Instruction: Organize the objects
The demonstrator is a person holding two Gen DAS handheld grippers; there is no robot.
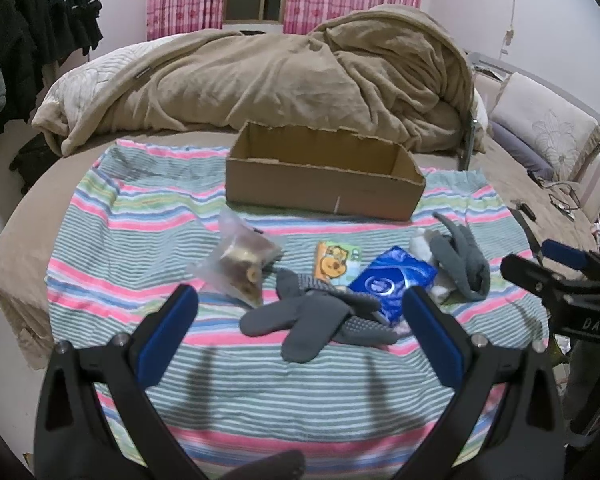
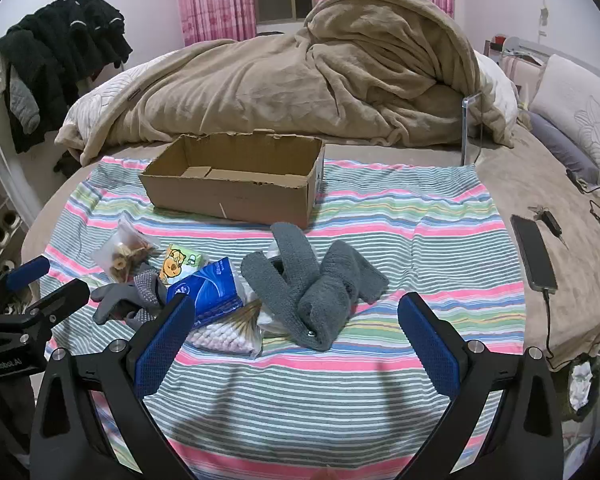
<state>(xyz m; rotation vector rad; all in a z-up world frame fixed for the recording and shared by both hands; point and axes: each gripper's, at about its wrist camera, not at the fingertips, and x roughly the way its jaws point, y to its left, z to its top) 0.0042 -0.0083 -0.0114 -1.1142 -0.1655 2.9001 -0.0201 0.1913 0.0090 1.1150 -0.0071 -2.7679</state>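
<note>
An open cardboard box stands empty at the back of a striped towel. In front of it lie a clear snack bag, a cartoon tissue pack, a blue packet, a grey dotted glove, a grey knit scarf and a bag of cotton swabs. My left gripper is open above the glove. My right gripper is open above the scarf.
A rumpled beige blanket fills the bed behind the box. A phone on a cable lies right of the towel, with keys and wires beyond. Dark clothes hang at the left. Pillows sit far right.
</note>
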